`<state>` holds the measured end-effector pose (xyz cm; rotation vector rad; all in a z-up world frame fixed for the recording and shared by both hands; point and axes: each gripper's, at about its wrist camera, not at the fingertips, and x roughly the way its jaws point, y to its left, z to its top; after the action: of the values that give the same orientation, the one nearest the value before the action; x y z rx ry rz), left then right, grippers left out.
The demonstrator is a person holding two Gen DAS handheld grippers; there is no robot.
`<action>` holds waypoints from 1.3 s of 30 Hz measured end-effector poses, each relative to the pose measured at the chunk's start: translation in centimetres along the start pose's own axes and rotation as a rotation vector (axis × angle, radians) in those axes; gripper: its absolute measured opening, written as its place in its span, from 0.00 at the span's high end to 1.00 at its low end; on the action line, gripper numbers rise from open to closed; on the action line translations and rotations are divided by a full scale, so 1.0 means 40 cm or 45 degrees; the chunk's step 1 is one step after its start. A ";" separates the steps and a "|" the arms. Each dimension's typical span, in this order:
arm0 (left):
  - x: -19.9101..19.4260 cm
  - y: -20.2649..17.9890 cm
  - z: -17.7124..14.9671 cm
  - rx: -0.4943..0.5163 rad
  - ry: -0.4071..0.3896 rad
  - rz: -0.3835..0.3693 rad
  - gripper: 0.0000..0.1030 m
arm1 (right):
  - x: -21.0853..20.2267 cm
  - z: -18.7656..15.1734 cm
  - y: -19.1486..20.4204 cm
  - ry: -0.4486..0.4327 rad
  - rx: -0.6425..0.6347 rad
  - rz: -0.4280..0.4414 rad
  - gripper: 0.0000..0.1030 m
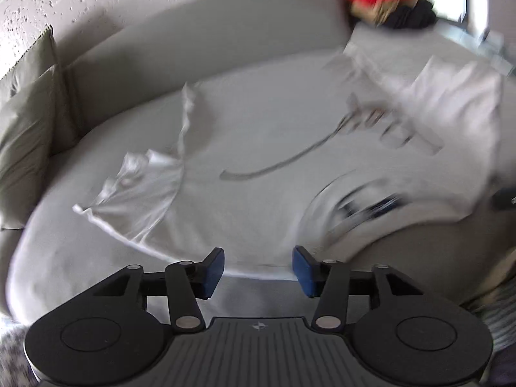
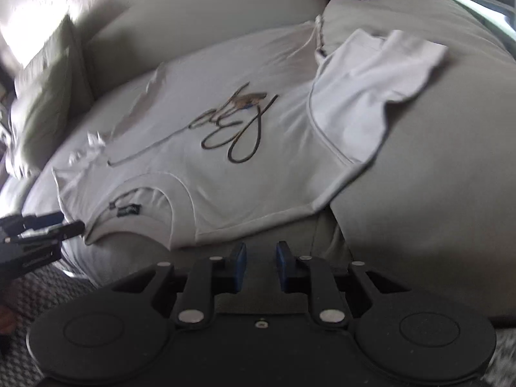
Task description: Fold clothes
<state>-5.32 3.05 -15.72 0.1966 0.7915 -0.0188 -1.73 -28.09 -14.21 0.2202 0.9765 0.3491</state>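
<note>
White T-shirt (image 2: 245,161) is lying spread front-up on the grey sofa (image 2: 419,177), its dark script lettering (image 2: 238,129) facing up and its collar (image 2: 151,200) sitting nearest the front edge of the seat. One sleeve (image 2: 371,96) is lying flat toward the right-hand cushion, while the other sleeve (image 1: 135,190) is bunching in wrinkles on the left side of the seat.

Left tongs (image 1: 258,267) are hovering just above the near edge of the shirt with the blue pads (image 1: 213,269) standing apart — nothing is sitting between them. In the right wrist view the same tongs (image 2: 69,224) are reaching in from the left edge, their tips sitting just beside the shoulder next to the collar; whether they are touching the cloth I cannot tell.

Right tongs (image 2: 261,266) are hanging over the front edge of the sofa, just short of the shirt's shoulder hem, with the pads (image 2: 240,266) drawn close but a narrow gap showing — they are gripping nothing.

An olive cushion (image 2: 48,96) is leaning against the backrest at the far left. A pile of red, tan and black clothes (image 1: 390,0) is sitting at the far end of the sofa, well apart from the shirt.
</note>
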 end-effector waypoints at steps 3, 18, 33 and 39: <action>-0.015 0.009 0.028 -0.059 -0.121 -0.024 0.43 | -0.043 0.016 -0.012 -0.183 0.047 0.028 0.71; 0.149 -0.104 0.178 -0.077 0.102 -0.219 0.37 | -0.067 0.267 -0.316 -0.415 0.537 -0.174 0.58; 0.196 -0.108 0.148 -0.094 0.171 -0.173 0.26 | 0.022 0.314 -0.387 -0.362 0.517 -0.102 0.81; 0.179 -0.099 0.141 -0.102 0.148 -0.141 0.28 | -0.014 0.304 -0.345 -0.502 0.479 -0.129 0.98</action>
<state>3.31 -1.47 -17.60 0.0784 0.9170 -0.0808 10.77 -41.37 -11.80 0.5580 0.6526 0.0209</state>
